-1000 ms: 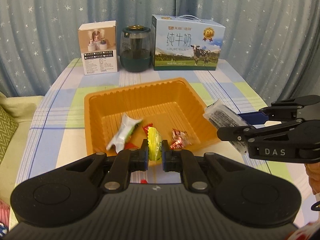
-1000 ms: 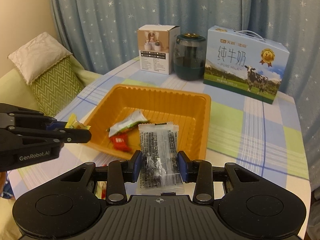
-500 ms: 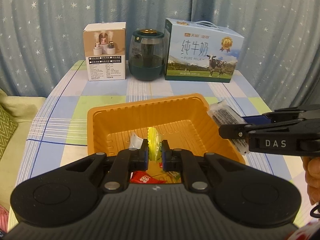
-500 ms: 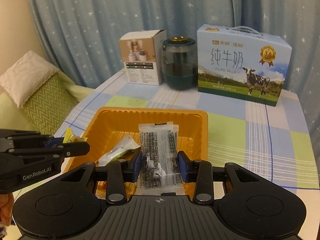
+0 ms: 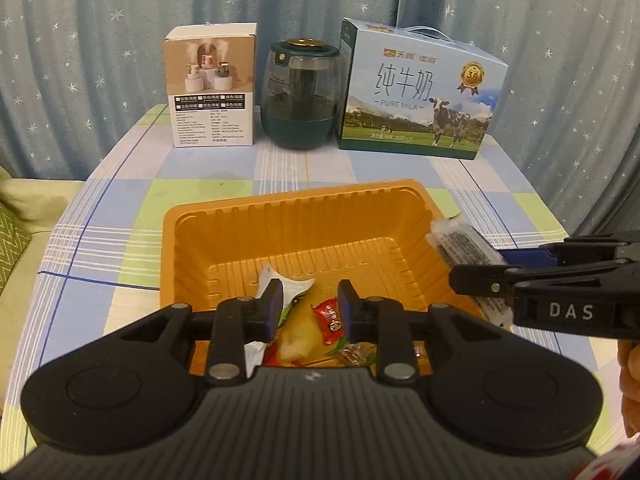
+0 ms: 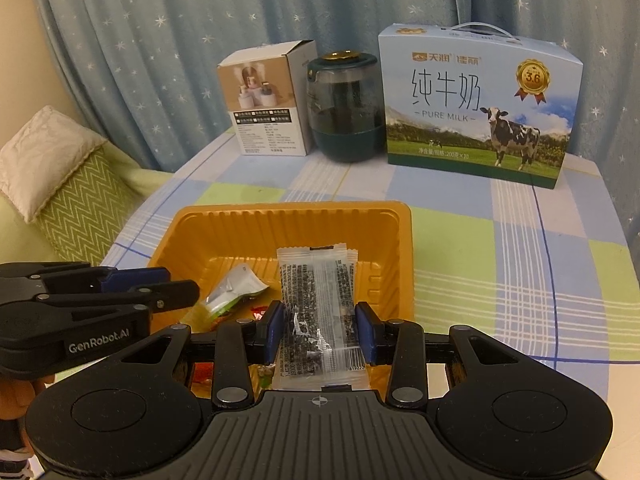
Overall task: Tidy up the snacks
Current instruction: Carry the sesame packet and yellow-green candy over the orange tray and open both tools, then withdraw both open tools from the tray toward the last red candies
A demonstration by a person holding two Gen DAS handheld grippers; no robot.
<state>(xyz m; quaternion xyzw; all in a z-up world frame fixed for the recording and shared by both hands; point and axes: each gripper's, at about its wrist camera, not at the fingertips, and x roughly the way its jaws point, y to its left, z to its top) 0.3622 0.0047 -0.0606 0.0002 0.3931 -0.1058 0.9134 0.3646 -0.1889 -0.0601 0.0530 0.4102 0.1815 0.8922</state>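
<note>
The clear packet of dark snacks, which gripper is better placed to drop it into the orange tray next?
Right. The right gripper already holds the clear packet between its fingers, over the orange tray. The left gripper is open with nothing in it, hanging over the snacks already lying in the tray.

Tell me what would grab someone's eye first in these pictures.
The orange tray in the middle of the checked tablecloth, with loose snack wrappers piled at its near end. Next, the clear snack packet clamped in the right hand-held gripper over the tray, and the open left hand-held gripper beside it. At the back stands a blue milk carton.
</note>
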